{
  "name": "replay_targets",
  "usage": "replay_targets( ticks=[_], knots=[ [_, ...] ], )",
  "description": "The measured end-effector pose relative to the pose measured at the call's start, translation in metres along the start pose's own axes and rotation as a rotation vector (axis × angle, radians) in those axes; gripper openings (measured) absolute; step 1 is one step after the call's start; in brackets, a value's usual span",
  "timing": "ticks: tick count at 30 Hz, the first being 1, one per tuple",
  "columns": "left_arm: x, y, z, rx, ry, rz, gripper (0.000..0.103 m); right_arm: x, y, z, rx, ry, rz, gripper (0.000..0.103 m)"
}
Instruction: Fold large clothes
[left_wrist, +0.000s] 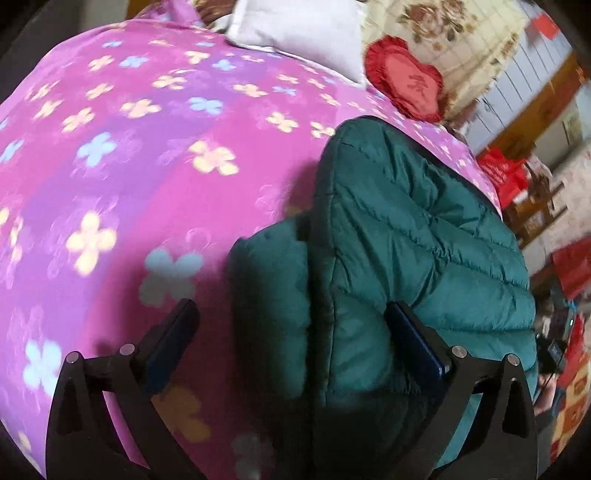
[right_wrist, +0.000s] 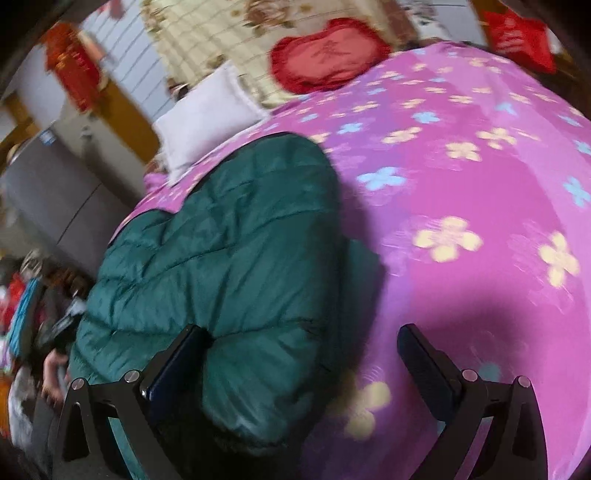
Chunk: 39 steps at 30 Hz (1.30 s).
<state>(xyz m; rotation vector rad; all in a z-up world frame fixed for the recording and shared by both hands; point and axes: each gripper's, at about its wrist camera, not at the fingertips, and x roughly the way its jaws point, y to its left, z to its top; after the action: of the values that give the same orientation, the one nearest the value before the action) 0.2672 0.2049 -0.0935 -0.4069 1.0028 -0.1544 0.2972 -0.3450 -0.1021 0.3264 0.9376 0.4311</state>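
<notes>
A dark green quilted puffer jacket (left_wrist: 413, 236) lies folded on a pink flowered bedspread (left_wrist: 140, 177). In the left wrist view my left gripper (left_wrist: 291, 314) is open, its fingers spread wide around the jacket's near left edge without pinching it. In the right wrist view the same jacket (right_wrist: 229, 243) lies to the left, and my right gripper (right_wrist: 303, 332) is open above the jacket's near right edge, the left finger (right_wrist: 173, 365) over the jacket and the right finger (right_wrist: 424, 362) over the bedspread (right_wrist: 461, 192).
A white pillow (left_wrist: 299, 33) and a red heart-shaped cushion (left_wrist: 406, 81) lie at the head of the bed. Red bags (left_wrist: 502, 173) and clutter stand on the floor beside the bed. A grey cabinet (right_wrist: 55, 192) stands at the left.
</notes>
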Motion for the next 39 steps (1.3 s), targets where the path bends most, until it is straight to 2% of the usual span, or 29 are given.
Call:
replay_targets(
  ticks=[4, 5, 6, 8, 9, 11, 17, 19, 22, 25, 29, 34, 39],
  knots=[
    [0.001, -0.005, 0.002, 0.018, -0.002, -0.01, 0.102, 0.008, -0.001, 0.004, -0.04, -0.006, 0.086, 0.103],
    [0.001, -0.006, 0.003, 0.022, -0.001, -0.022, 0.096, 0.01, -0.001, 0.006, -0.041, 0.002, 0.118, 0.103],
    [0.0, -0.008, 0.002, 0.026, -0.001, -0.054, 0.083, 0.013, 0.0, 0.007, -0.044, 0.011, 0.149, 0.103],
    [-0.003, -0.014, 0.002, 0.048, -0.017, -0.068, 0.069, 0.017, 0.002, 0.008, -0.054, 0.026, 0.19, 0.103],
    [-0.004, -0.019, 0.001, 0.072, -0.027, -0.058, 0.063, 0.019, 0.003, 0.008, -0.055, 0.03, 0.202, 0.103],
    [-0.004, -0.024, 0.0, 0.093, -0.04, -0.032, 0.059, 0.022, 0.006, 0.009, -0.053, 0.034, 0.215, 0.103],
    [-0.009, -0.033, -0.004, 0.115, -0.084, 0.036, 0.04, 0.025, 0.02, 0.006, -0.083, 0.033, 0.179, 0.079],
    [-0.01, -0.038, -0.006, 0.129, -0.101, 0.068, 0.037, 0.022, 0.028, 0.006, -0.104, 0.018, 0.155, 0.063],
    [-0.014, -0.039, -0.007, 0.129, -0.127, 0.091, 0.032, 0.004, 0.047, 0.006, -0.174, -0.054, 0.089, 0.043],
    [-0.023, -0.042, -0.01, 0.126, -0.164, 0.108, 0.028, -0.01, 0.068, 0.002, -0.246, -0.12, 0.012, 0.036],
    [-0.038, -0.047, -0.015, 0.104, -0.211, 0.111, 0.025, -0.026, 0.085, 0.001, -0.271, -0.185, -0.049, 0.032],
    [-0.062, -0.06, -0.017, 0.109, -0.243, 0.073, 0.024, -0.064, 0.102, -0.001, -0.275, -0.257, -0.083, 0.029],
    [-0.08, -0.074, -0.032, 0.122, -0.225, 0.018, 0.024, -0.109, 0.112, -0.019, -0.287, -0.31, -0.098, 0.029]
  ],
)
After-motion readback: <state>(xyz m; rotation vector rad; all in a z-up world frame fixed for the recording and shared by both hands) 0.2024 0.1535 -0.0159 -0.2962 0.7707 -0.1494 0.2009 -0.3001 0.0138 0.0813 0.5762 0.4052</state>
